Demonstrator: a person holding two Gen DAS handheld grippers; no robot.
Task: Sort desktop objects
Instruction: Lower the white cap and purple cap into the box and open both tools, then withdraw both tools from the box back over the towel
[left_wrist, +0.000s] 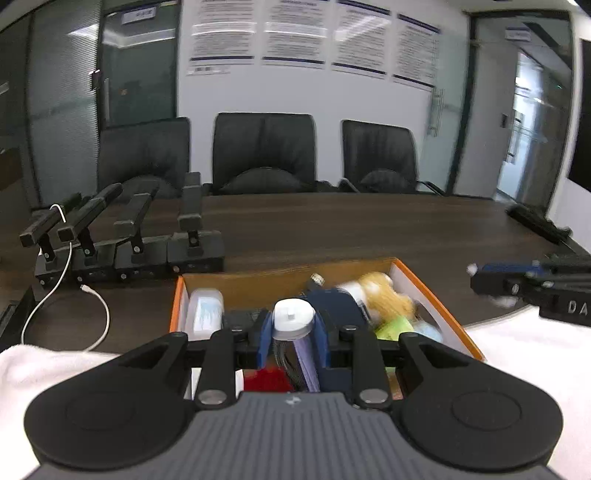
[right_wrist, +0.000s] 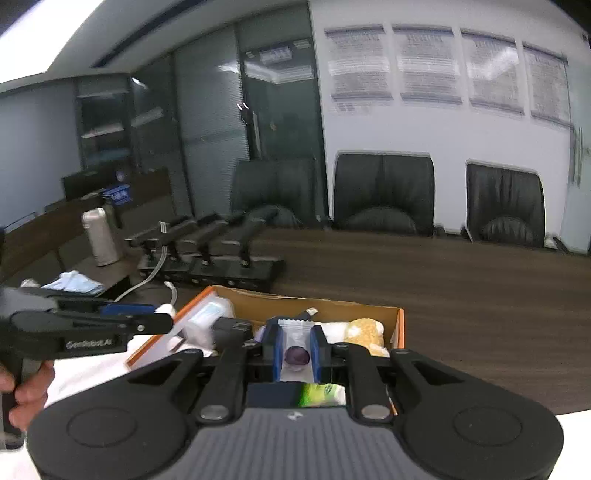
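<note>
In the left wrist view my left gripper (left_wrist: 293, 325) is shut on a white-capped tube (left_wrist: 293, 317) whose purple body hangs below the blue pads. It hovers above an orange-rimmed cardboard box (left_wrist: 436, 295) holding a yellow plush toy (left_wrist: 384, 295), a white pack (left_wrist: 205, 314), a green item (left_wrist: 395, 328) and something red (left_wrist: 266, 380). In the right wrist view my right gripper (right_wrist: 297, 345) is shut on a clear sachet with a dark purple ball inside (right_wrist: 297, 354), above the same box (right_wrist: 400, 325). Each gripper shows in the other's view: the right gripper (left_wrist: 476, 275) and the left gripper (right_wrist: 162, 319).
The box sits on a white cloth (left_wrist: 517, 350) at the near edge of a dark wooden table (left_wrist: 369, 229). A row of black stands (left_wrist: 129, 240) with a white cable (left_wrist: 103, 310) lies to the left. A silver flask (right_wrist: 99, 236) and blue masks (right_wrist: 74, 282) sit further left. Black chairs (left_wrist: 264, 155) line the far side.
</note>
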